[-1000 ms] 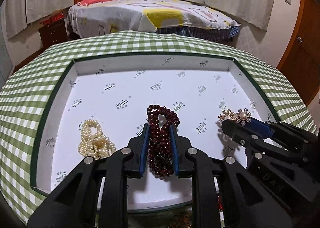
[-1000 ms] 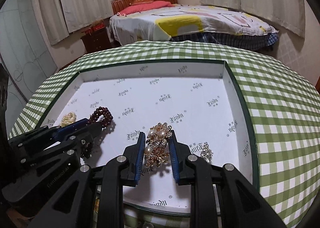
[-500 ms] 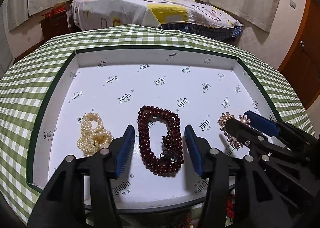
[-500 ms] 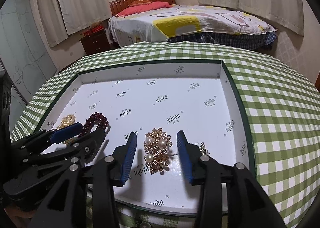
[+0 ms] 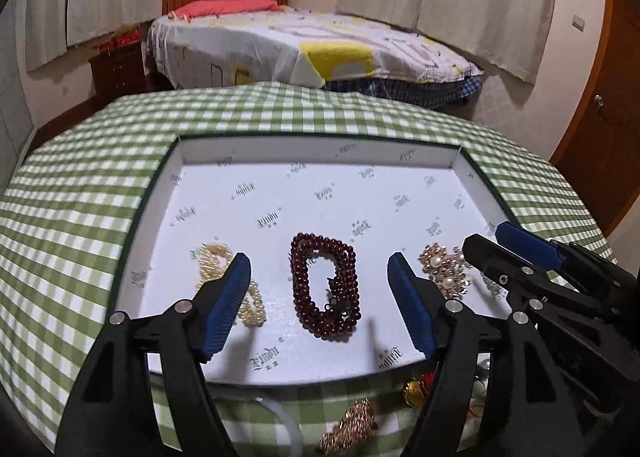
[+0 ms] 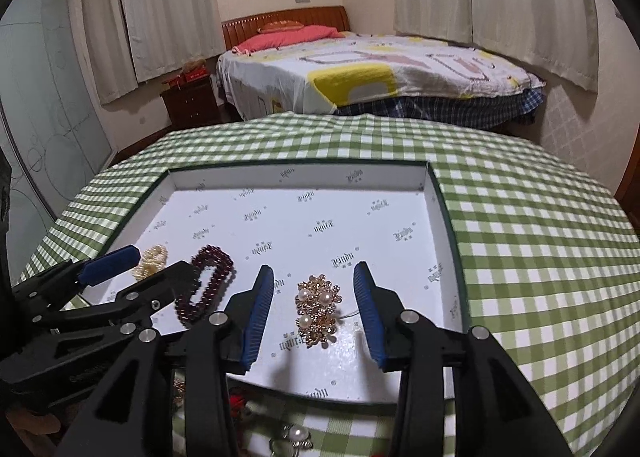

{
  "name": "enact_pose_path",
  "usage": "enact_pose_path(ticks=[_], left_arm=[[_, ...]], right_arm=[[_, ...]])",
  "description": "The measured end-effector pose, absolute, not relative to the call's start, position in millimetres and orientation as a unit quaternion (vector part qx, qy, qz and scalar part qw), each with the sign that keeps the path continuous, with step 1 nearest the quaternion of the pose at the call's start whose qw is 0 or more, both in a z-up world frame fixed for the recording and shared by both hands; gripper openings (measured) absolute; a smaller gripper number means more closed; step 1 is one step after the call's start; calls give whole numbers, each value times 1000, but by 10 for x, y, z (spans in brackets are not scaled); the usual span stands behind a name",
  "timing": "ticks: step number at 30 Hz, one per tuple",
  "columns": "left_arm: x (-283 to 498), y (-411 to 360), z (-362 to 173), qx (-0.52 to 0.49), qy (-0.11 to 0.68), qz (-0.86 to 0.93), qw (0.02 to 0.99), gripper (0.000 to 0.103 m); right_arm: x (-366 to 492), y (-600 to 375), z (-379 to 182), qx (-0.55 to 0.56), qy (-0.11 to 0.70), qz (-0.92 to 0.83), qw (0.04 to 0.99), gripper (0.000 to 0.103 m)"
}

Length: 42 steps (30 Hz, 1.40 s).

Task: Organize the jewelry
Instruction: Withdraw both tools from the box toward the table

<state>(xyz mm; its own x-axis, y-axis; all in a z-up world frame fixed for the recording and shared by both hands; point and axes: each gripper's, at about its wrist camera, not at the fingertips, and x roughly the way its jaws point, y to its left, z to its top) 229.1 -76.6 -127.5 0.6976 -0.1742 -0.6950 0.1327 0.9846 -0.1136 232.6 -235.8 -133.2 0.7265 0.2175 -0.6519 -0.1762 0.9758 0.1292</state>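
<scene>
While loose pieces wait off-tray at 6 o'clock, gold cluster (image 5: 352, 423) and pearl ring (image 6: 294, 437) on green check cloth (image 5: 80, 217), likely next to sort. Left gripper (image 5: 320, 297) wide apart, empty, straddling dark red bead bracelet (image 5: 325, 291) without touching; reads as a release, bracelet lying flat inside white tray (image 5: 320, 149). Cream pearl strand (image 5: 228, 281) at 9 o'clock of bracelet, just beside left finger. Right gripper (image 6: 314, 307) also spread, empty, flanking gold pearl brooch (image 6: 318, 309) at 3 o'clock of bracelet. Three pieces in a row along near edge, apart, presumably to prevent tangling. Far half of tray bare. Bed (image 6: 380, 73) at 12 o'clock, beyond table.
</scene>
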Motion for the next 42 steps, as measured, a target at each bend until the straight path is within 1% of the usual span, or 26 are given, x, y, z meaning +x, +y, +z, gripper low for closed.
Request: enact_pose_path(ticks=[9,19,30,35,42], left_arm=[[1912,-664,-947,-31,332,-80,939,70],[1546,-455,-818,-44,317,-67,945,70],[1171,-224,-967,-47,323,-42,944,70],[1013,-122,-1089,-32,327,-25,944,70],[946,107,-1282,-43,346,2,937,70]], right_arm=[[1983,-2382,-1036,32,319,105,941,42],[1645,-2393,-945,24,307,100,946,42],[1357,-2401,-1047,22,309,105,945,42],[1235,-2451,-1181,29,312,103,944,42],[1140,-2457,-1338,29,322,103,941,42]])
